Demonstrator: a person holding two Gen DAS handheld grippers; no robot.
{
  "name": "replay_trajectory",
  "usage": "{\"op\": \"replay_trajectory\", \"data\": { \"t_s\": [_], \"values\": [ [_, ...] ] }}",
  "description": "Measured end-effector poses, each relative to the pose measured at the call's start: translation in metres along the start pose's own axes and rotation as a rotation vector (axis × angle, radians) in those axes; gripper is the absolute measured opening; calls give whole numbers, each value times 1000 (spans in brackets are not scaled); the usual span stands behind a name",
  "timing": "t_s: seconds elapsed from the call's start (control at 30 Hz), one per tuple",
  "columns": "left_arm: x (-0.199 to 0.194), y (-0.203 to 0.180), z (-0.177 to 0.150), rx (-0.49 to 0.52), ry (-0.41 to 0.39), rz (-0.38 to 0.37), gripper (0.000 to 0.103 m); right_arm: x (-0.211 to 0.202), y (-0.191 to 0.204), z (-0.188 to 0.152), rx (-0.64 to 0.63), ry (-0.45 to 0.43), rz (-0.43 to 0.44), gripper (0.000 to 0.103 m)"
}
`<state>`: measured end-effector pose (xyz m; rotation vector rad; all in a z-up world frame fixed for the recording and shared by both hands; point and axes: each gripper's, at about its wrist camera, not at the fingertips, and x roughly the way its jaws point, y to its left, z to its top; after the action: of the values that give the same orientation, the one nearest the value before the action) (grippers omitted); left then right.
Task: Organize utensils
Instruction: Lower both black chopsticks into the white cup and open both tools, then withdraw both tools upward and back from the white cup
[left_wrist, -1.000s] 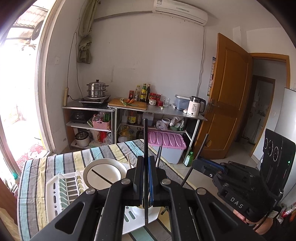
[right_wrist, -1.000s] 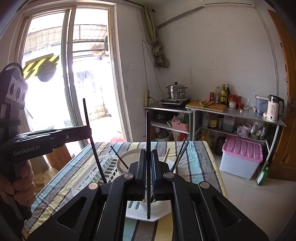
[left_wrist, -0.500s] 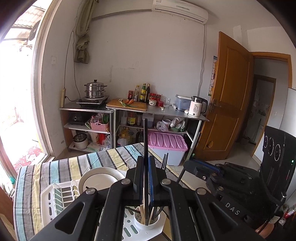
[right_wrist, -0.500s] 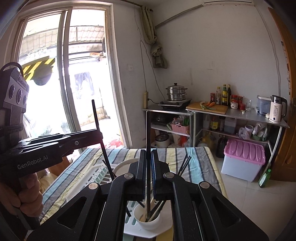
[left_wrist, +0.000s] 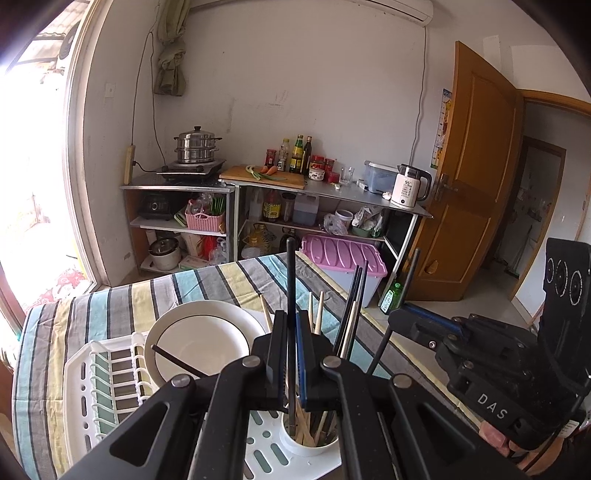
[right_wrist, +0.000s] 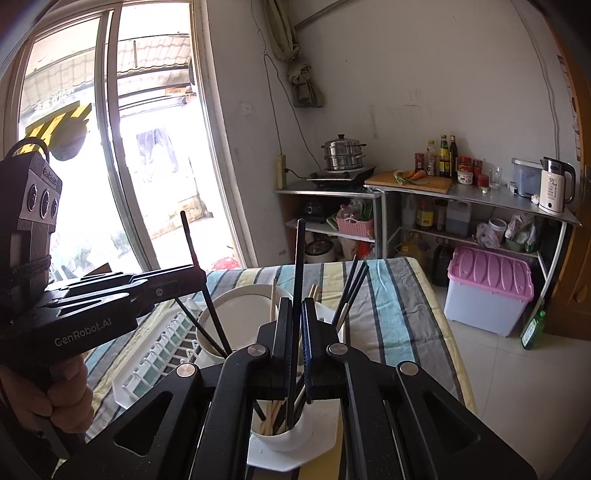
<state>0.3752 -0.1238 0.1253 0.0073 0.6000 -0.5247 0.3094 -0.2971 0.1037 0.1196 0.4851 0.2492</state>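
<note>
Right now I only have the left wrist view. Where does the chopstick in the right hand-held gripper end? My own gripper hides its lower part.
Observer: In the right wrist view, the black chopstick in the right hand-held gripper has its lower end inside the white cup.
Operator: Is it clamped?
Observer: Yes, the jaws are shut on it.
Operator: Mine looks vertical here.
Observer: From that side, the left chopstick in the left hand-held gripper leans, with its top toward the window.

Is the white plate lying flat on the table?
No, the plate stands tilted in the drying rack, with a black chopstick leaning across it.
</note>
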Motion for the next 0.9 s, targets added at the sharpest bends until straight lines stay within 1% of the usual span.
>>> {"op": "replay_trajectory", "data": {
  "t_s": [0.17,0.4,0.53,0.63,0.67,0.73,0.9],
  "values": [
    [15,4,-10,-4,34,15,4,8,-4,-4,10,18,-4,5],
    [17,10,-10,-6,28,32,4,14,-11,-6,29,35,-16,5],
    [17,14,-8,-18,28,27,5,15,-15,-5,34,42,0,5],
    [13,15,-8,-26,24,27,5,15,-14,-5,29,51,-10,6],
    [11,15,-8,-29,22,27,5,14,-13,-6,27,49,-13,11],
    [6,15,-10,-31,17,29,5,12,-13,-7,30,46,-10,14],
    [-13,12,-19,-33,-2,32,5,1,-8,-12,17,45,-14,15]
  ]
}}
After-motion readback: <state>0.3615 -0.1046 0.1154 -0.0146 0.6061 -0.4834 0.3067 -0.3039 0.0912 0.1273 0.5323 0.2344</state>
